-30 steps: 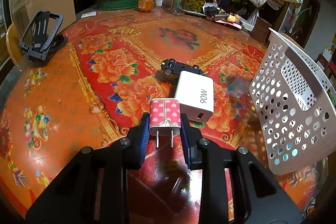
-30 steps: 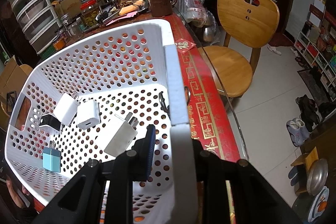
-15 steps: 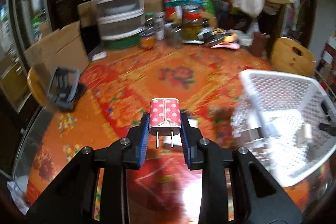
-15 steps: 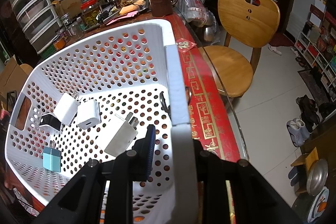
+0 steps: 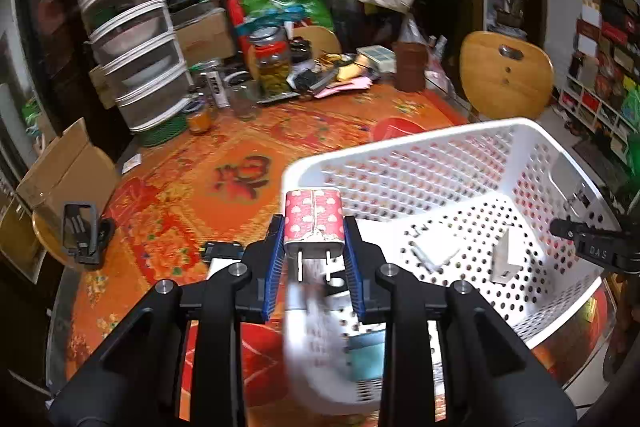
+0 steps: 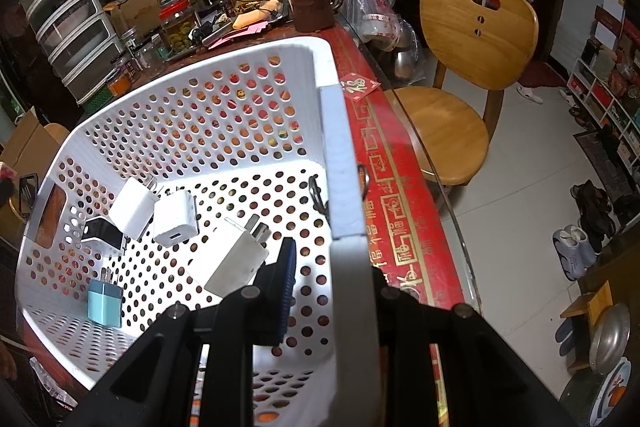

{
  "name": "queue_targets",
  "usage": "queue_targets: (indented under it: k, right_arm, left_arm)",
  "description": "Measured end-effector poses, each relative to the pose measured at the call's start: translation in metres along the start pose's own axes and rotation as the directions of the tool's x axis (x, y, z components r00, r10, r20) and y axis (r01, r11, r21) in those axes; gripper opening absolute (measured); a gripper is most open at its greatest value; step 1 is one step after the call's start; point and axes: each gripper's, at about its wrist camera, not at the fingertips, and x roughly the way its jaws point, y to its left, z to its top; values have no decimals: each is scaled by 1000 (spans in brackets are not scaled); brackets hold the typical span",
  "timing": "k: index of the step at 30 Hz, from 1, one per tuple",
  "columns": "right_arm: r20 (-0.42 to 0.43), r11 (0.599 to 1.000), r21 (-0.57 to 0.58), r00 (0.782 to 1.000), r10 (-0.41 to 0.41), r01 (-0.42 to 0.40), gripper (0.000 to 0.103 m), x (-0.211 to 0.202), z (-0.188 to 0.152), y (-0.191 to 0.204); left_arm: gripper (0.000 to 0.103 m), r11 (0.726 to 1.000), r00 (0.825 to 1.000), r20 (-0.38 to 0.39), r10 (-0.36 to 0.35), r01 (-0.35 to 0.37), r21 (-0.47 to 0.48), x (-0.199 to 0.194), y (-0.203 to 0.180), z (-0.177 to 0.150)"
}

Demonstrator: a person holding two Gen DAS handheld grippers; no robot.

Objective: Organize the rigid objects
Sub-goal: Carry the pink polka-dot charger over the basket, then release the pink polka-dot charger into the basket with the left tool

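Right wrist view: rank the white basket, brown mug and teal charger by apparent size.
1. white basket, by far the largest.
2. brown mug.
3. teal charger.
The mug sits much farther from the camera, so this ranking is unsure.

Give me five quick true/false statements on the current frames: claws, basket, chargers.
1. The left claw holds a pink heart-patterned charger. True.
2. Its prongs point away from the camera. False: they point toward it.
3. The right claw is clamped on the white basket wall. True.
4. The basket is empty. False: several chargers lie inside, including a light blue one.
5. The brown mug sits inside the basket. False: it stands on the table beyond it.
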Motion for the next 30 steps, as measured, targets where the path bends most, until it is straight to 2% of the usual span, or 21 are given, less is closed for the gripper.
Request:
queue_targets:
  k: [13, 21, 22, 23, 24, 25, 26, 28, 30]
  right_arm:
    - [5, 1000, 1, 1000, 3, -3, 23, 0, 0, 0]
    - [4, 1000, -1, 1000, 2, -2, 23, -1, 0, 0]
    - [4, 1000, -2, 1000, 3, -3, 23, -1, 0, 0]
    - [4, 1000, -3, 1000, 2, -2, 23, -1, 0, 0]
    - [4, 1000, -3, 1000, 2, -2, 23, -1, 0, 0]
    - [5, 1000, -1, 1000, 2, -2, 23, -1, 0, 0]
    - [5, 1000, -1, 1000, 2, -2, 23, -1, 0, 0]
    - [6, 1000, -1, 1000, 2, -2, 23, -1, 0, 0]
    - [7, 1000, -1, 1000, 2, -2, 23, -1, -1, 0]
  left_arm:
    - [26, 997, 997, -80, -4, 10, 75, 37, -53, -7]
    - [27, 996, 992, -122, -37, 47, 79, 53, -62, -16]
    - [29, 996, 992, -120, -36, 45, 80, 53, -61, -17]
    - [43, 995, 994, -107, -36, 45, 86, 51, -60, -18]
    - [64, 995, 996, -86, -34, 42, 93, 46, -59, -18]
    - [73, 995, 998, -58, -29, 35, 96, 39, -56, -17]
    - [83, 996, 1000, 1, -26, 25, 88, 23, -48, -16]
    - [94, 998, 997, 72, -38, 34, 49, -1, -28, -14]
    - [103, 1000, 989, 149, -13, 14, -11, -27, 8, -14]
